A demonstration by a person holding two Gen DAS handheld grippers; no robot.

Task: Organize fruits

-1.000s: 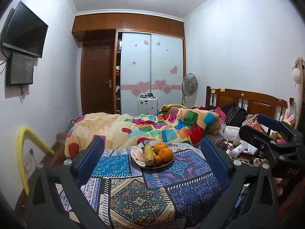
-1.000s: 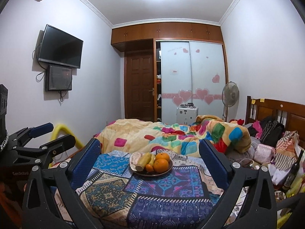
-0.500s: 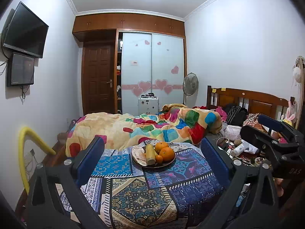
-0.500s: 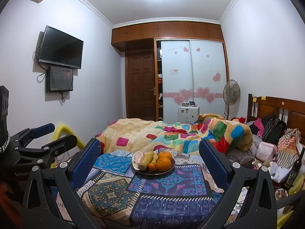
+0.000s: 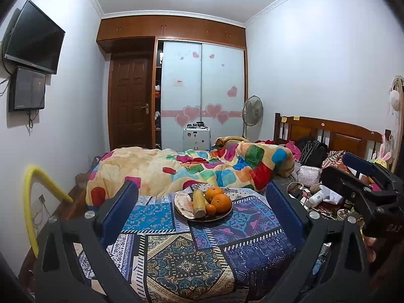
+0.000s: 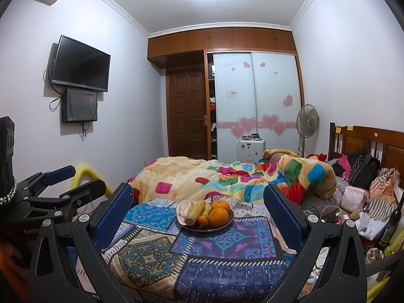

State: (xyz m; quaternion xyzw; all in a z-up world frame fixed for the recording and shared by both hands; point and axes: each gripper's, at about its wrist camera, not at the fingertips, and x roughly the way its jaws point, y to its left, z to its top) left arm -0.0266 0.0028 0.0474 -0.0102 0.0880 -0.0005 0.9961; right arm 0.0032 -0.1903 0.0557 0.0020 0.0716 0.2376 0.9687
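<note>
A dark plate (image 5: 213, 218) (image 6: 224, 224) sits on a table with a patterned cloth (image 5: 186, 255) (image 6: 214, 250). It holds two large oranges (image 5: 221, 202) (image 6: 218, 217), a small orange (image 5: 210, 209) (image 6: 202, 220), a yellowish cob-like piece (image 5: 198, 202) (image 6: 195, 212) and a pale pink piece (image 5: 183, 202) (image 6: 183, 207). My left gripper (image 5: 202, 209) is open and empty, well short of the plate. My right gripper (image 6: 198, 209) is open and empty, also short of it. Each gripper shows at the side of the other's view (image 5: 363, 176) (image 6: 63, 184).
A bed with a colourful quilt (image 5: 202, 166) lies just behind the table. Clutter of bags and bottles (image 5: 313, 184) (image 6: 366, 202) fills the right side. A yellow curved tube (image 5: 32, 202) stands at the left by the wall. A fan (image 6: 306, 123) stands by the wardrobe.
Both views have tilted and shifted slightly, so the plate sits a little higher in the frames. Both grippers stay open and empty.
</note>
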